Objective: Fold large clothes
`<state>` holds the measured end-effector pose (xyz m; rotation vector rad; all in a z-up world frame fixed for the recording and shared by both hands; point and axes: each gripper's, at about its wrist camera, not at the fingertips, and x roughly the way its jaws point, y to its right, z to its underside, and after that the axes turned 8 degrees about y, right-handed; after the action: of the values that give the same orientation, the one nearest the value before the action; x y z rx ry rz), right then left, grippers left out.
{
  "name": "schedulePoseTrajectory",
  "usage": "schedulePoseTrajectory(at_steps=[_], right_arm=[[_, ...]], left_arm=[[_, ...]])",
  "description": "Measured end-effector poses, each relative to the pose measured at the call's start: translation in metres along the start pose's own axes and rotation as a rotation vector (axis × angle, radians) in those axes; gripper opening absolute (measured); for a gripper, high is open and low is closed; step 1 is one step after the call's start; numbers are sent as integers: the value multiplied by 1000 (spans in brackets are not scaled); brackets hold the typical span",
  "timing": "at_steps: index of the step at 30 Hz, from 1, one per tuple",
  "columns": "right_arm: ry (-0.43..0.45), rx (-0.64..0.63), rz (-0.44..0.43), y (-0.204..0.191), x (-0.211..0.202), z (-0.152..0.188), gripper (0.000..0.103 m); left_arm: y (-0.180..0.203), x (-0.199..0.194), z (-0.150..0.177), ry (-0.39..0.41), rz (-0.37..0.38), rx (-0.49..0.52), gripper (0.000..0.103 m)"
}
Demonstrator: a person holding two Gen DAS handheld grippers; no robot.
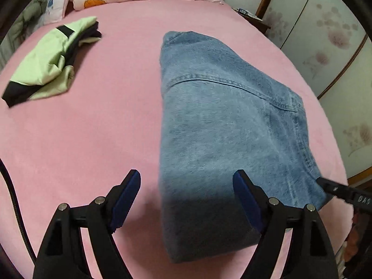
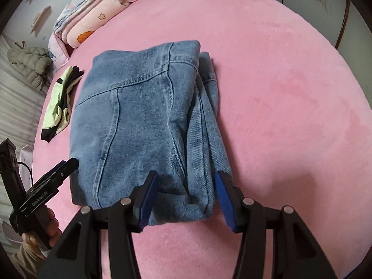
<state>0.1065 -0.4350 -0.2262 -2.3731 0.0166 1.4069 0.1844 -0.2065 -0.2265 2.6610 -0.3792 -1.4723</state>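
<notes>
My left gripper (image 1: 186, 200) wide open, empty, over near left edge of folded denim jacket (image 1: 223, 125). My right gripper (image 2: 186, 200) part open, near hem between pads, not pinched. Jacket flat on pink bed (image 2: 290, 93). Judgement: fold done; lift straight off, avoid snagging layers.

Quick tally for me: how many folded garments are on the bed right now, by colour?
Blue denim garment: 1
Light green and black garment: 1
Total: 2, both lying on the pink bed cover, apart from each other.
</notes>
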Motion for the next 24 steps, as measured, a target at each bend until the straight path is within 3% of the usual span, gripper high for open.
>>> schedulePoseTrajectory(at_steps=[16,18,19,21,24], right_arm=[[-69,-89,8,-19,9,2,50],[-61,-163,22,-27,8,3,36],[-48,-197,36,-31,6,3,10],[-18,-247,60,-36,0,3,9],[24,-224,41,-29,-15,-4,6]], left_arm=[[1,24,-5,-57,38,-17,87],[1,24,-5,-63,33,-18,87],[1,23,-6,-66,30,-19,87],[1,22,-8,-74,27,-26,87],[5,17,-11,-82,26,-21,87]])
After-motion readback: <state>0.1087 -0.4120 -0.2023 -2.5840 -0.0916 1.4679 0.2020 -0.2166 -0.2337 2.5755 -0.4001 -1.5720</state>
